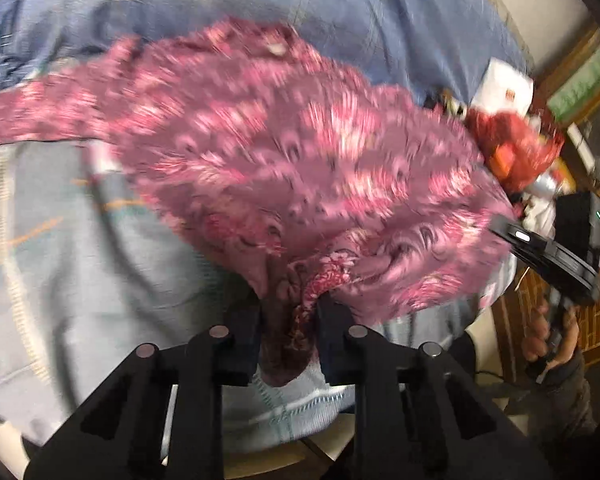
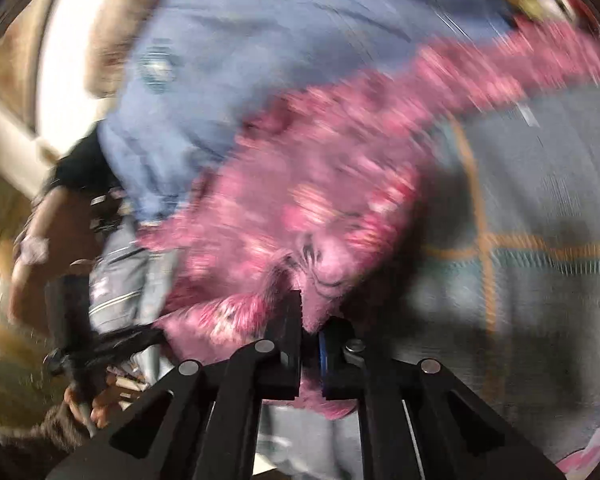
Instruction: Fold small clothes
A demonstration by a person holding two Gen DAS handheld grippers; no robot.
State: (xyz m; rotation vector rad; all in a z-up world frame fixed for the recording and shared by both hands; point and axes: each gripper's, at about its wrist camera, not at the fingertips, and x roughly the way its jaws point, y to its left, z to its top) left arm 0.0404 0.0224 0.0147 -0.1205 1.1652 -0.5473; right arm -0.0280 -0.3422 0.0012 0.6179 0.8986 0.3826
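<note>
Bunched pink patterned cloth is sitting between the fingers of the left gripper, whose jaws are clamping a gathered edge of the garment. From that pinch the garment is spreading away across a light blue checked blanket, with one long part trailing off to the left in this view. In the right wrist view the right gripper is pinching another edge of the same garment, its jaws nearly together on the cloth. Both views are blurring, the right one heavily, so the print is not reading clearly. A darker blue sheet is lying beyond the garment, under its far edge. At the right edge of the left view, a hand is gripping the handle of the right gripper's black body. Past the garment on that side, a red bundle and a white box are lying near the sheet's edge.
</note>
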